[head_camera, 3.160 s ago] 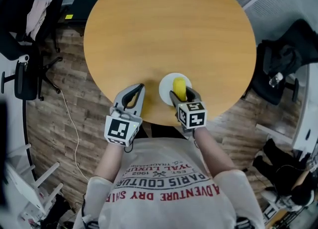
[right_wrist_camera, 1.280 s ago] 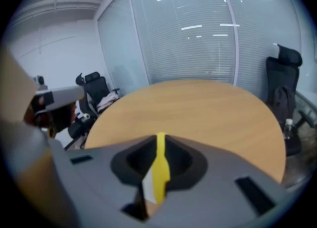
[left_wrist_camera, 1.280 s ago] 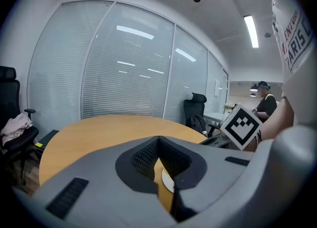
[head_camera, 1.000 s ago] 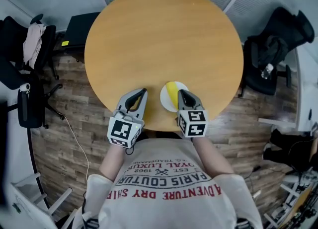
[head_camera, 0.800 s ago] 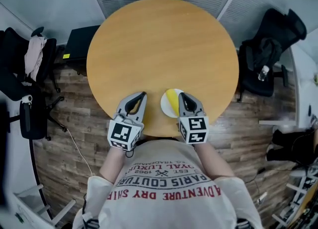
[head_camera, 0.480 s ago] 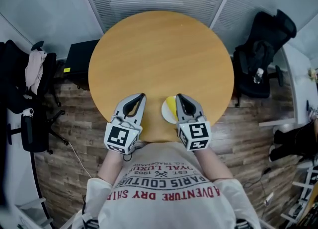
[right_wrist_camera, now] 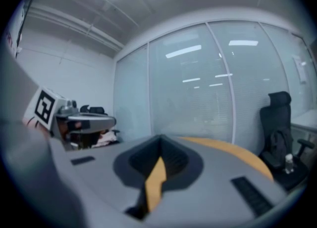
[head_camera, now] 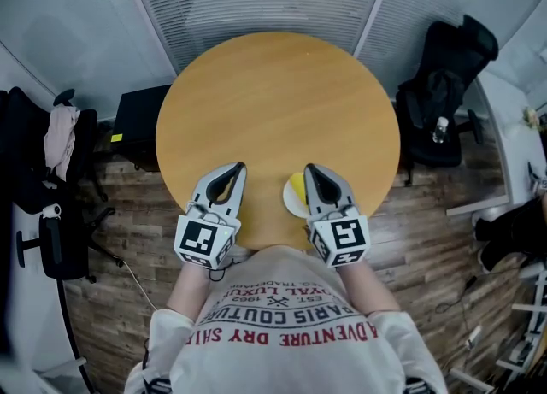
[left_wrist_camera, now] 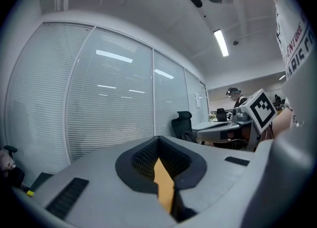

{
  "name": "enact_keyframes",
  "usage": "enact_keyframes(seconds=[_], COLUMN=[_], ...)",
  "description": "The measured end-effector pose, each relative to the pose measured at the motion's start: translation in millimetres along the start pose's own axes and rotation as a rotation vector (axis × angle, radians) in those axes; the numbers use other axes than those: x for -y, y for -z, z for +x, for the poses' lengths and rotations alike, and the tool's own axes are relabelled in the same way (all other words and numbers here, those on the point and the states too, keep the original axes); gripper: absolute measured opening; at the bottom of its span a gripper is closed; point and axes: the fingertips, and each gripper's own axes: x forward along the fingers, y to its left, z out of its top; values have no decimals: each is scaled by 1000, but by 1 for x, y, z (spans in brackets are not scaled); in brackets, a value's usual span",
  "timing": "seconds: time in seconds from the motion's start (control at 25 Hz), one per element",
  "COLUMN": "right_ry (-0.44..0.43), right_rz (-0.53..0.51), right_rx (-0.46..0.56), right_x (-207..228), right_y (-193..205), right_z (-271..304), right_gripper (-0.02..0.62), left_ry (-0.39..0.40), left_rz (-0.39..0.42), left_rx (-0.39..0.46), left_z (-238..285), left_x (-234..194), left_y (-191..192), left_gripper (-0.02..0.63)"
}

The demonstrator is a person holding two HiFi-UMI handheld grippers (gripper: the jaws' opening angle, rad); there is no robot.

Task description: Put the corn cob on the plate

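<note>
In the head view a yellow corn cob [head_camera: 297, 187] lies on a small white plate [head_camera: 291, 206] near the front edge of the round wooden table [head_camera: 273, 102]. My right gripper [head_camera: 308, 168] hovers just right of the plate, partly covering it, its jaws shut and empty. My left gripper [head_camera: 239, 167] is held level to the left of the plate, also shut with nothing in it. Both gripper views look across the room over shut jaws, left gripper [left_wrist_camera: 158, 140] and right gripper [right_wrist_camera: 160, 139], and show neither corn nor plate.
A black office chair [head_camera: 444, 85] with a bottle on it stands right of the table. Another chair [head_camera: 47, 144] with clothing and a black box [head_camera: 137, 123] stand at the left. Glass walls with blinds run behind the table.
The right gripper, earlier down at the corn on the plate, has let go and shut. Both grippers have risen and pulled back from the plate; the corn stays on it.
</note>
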Motion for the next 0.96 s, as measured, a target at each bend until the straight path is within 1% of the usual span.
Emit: enact_keyframes(seconds=[0.2, 0.44, 0.76, 0.96], right_ry=[2, 16, 21, 19], right_rz=[1, -13, -21, -23], right_rx=[-6, 16, 5, -4], right_x=[-7, -11, -11, -10], right_y=[-1, -4, -6, -5], right_z=[2, 2, 4, 4], right_gripper=[28, 28, 28, 28], left_ry=[2, -9, -11, -7], left_rz=[-11, -20, -34, -23], left_rx=[10, 3, -2, -13], left_z=[-3, -5, -5, -4], left_x=[-4, -11, -14, -13], left_y=[-3, -1, -1, -1], left_gripper=[32, 32, 32, 32])
